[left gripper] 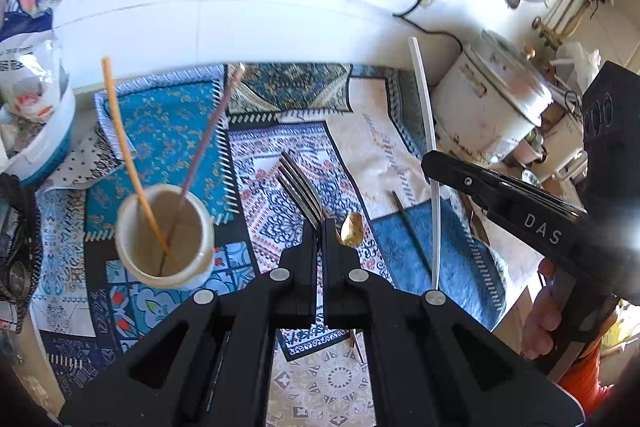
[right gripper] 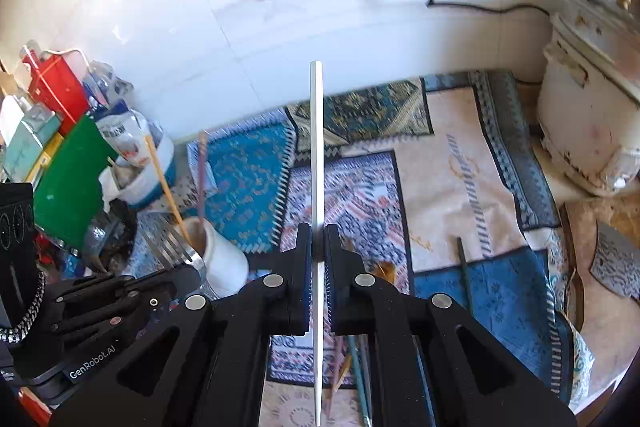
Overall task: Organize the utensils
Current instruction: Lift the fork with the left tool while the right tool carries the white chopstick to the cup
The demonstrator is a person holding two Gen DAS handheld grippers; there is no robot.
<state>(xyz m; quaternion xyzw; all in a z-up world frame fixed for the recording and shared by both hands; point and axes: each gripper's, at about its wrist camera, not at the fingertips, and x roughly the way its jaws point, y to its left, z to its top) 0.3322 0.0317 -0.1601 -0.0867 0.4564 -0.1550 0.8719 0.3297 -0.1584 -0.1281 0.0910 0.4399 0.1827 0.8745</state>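
Note:
My left gripper (left gripper: 319,227) is shut on a steel fork (left gripper: 299,185), tines pointing away, held above the patterned cloths just right of a white cup (left gripper: 164,235). The cup holds an orange chopstick (left gripper: 124,143) and a purple chopstick (left gripper: 208,143). My right gripper (right gripper: 318,233) is shut on a white chopstick (right gripper: 317,147), held upright above the cloths; it also shows in the left wrist view (left gripper: 426,131). A gold spoon (left gripper: 351,230) and a dark chopstick (left gripper: 408,227) lie on the cloths. The cup (right gripper: 220,255) and fork (right gripper: 172,247) show at the left of the right wrist view.
Patterned cloths (left gripper: 168,131) cover the counter. A white rice cooker (left gripper: 492,107) stands at the right. Bags and a tub (left gripper: 36,115) crowd the left edge. More chopsticks (right gripper: 356,367) lie below my right gripper. A white tiled wall (right gripper: 200,27) is behind.

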